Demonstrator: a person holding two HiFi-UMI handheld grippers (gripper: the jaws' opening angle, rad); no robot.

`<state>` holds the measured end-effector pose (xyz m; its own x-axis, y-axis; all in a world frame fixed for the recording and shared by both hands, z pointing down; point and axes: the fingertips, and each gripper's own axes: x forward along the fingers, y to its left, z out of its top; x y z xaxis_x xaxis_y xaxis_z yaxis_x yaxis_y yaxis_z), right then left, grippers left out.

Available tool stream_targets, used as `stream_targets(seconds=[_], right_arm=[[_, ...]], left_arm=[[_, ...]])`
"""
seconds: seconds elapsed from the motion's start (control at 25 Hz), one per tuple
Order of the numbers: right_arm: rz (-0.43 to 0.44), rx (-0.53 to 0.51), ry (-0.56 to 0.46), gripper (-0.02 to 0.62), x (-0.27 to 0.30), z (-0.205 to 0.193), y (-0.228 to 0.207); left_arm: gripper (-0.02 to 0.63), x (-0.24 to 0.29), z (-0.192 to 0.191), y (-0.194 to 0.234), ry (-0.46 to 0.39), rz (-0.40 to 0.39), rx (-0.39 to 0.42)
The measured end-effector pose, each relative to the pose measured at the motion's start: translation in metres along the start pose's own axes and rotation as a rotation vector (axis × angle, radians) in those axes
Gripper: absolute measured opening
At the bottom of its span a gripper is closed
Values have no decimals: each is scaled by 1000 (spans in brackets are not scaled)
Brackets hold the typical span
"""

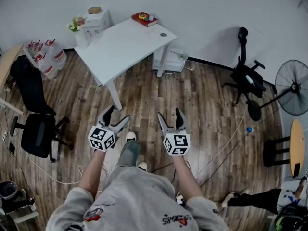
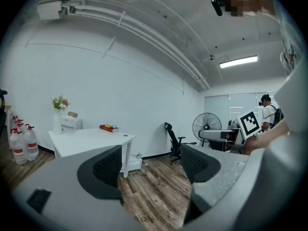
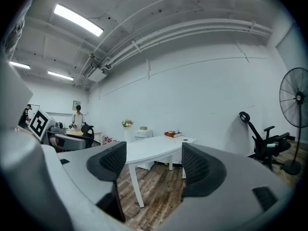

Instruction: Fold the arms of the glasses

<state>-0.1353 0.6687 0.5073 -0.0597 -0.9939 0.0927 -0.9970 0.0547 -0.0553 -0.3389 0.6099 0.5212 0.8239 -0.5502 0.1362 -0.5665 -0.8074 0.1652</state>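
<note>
**Both grippers empty, short of the desk**

The person stands back from the white desk (image 1: 125, 44). The left gripper (image 1: 118, 115) and right gripper (image 1: 169, 114) are held level and side by side, pointing toward the desk, probably ready for an approach. Both have their jaws spread wide. Only floor and desk show between the pads (image 2: 108, 165), which hold and touch nothing. No glasses are visible anywhere. On the desk's far corner lies a red book (image 1: 144, 18).

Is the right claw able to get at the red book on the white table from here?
Probably not: the right claw hangs open over the wooden floor, short of the white table; the red book lies at its far corner. Nothing blocks the way.
</note>
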Motion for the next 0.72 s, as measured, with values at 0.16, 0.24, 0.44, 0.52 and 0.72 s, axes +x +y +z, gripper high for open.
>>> stream_targets(seconds=[0.16, 0.24, 0.44, 0.52, 0.72], right_arm=[[-21, 10, 17, 341, 38, -3, -18], [-30, 9, 47, 337, 65, -10, -28], [-46, -7, 56, 331, 151, -2, -61], [-65, 9, 52, 328, 188, 4, -72], [-77, 6, 76, 322, 277, 20, -86]], left_arm=[[365, 34, 2, 33, 1, -2, -18], [364, 58, 5, 55, -5, -1, -42], [364, 141, 28, 112, -16, -21, -54], [364, 174, 40, 132, -13, -41, -30], [364, 249, 69, 185, -9, -88, 2]])
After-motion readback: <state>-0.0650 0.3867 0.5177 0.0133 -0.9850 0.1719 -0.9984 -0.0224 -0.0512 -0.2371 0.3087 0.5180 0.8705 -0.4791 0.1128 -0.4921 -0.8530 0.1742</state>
